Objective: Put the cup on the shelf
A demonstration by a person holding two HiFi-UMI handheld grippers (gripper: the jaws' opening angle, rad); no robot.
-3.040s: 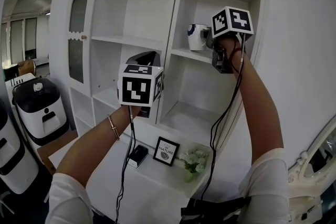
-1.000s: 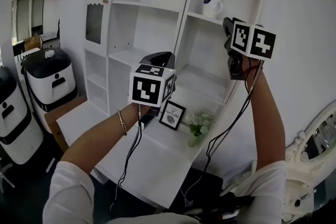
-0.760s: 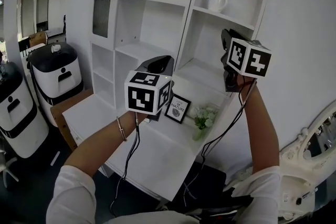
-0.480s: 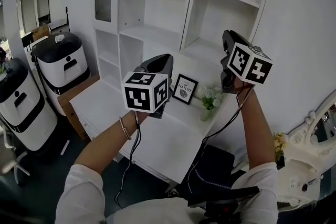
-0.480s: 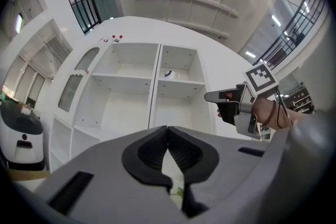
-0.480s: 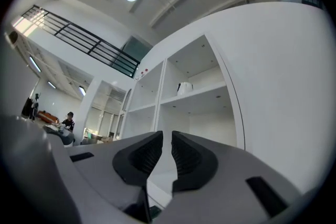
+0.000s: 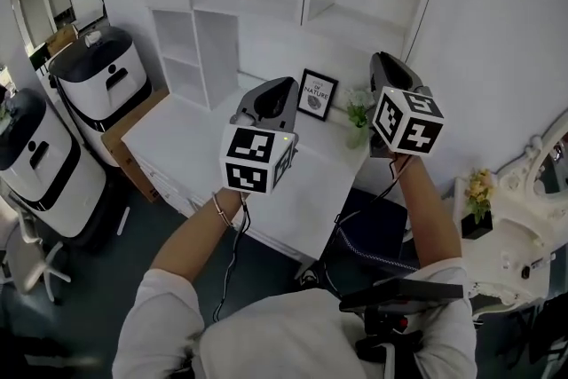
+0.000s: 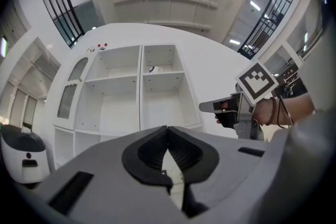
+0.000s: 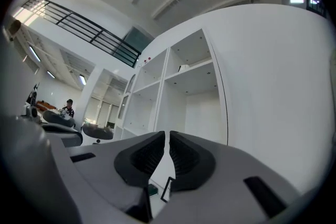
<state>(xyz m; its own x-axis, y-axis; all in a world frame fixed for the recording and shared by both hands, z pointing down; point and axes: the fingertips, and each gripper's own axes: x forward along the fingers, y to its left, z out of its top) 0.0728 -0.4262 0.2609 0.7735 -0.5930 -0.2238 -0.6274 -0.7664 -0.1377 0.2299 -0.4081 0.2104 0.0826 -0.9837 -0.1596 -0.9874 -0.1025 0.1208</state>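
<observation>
The white cup with a dark handle stands alone on the upper right shelf of the white shelf unit; in the right gripper view the cup shows small and far off. It is out of the head view. My left gripper is held over the desk, jaws shut and empty. My right gripper hangs by the wall at the right. Its jaws are closing, with a thin gap and nothing between them.
A white desk below the shelves carries a framed picture and a small flower vase. Two white-and-black appliances stand at the left. An ornate white piece with yellow flowers is at the right.
The right gripper has drawn back from the cup, which stays on the shelf. Both grippers have come down and the head view has tipped downward, so the upper shelves left the picture.
</observation>
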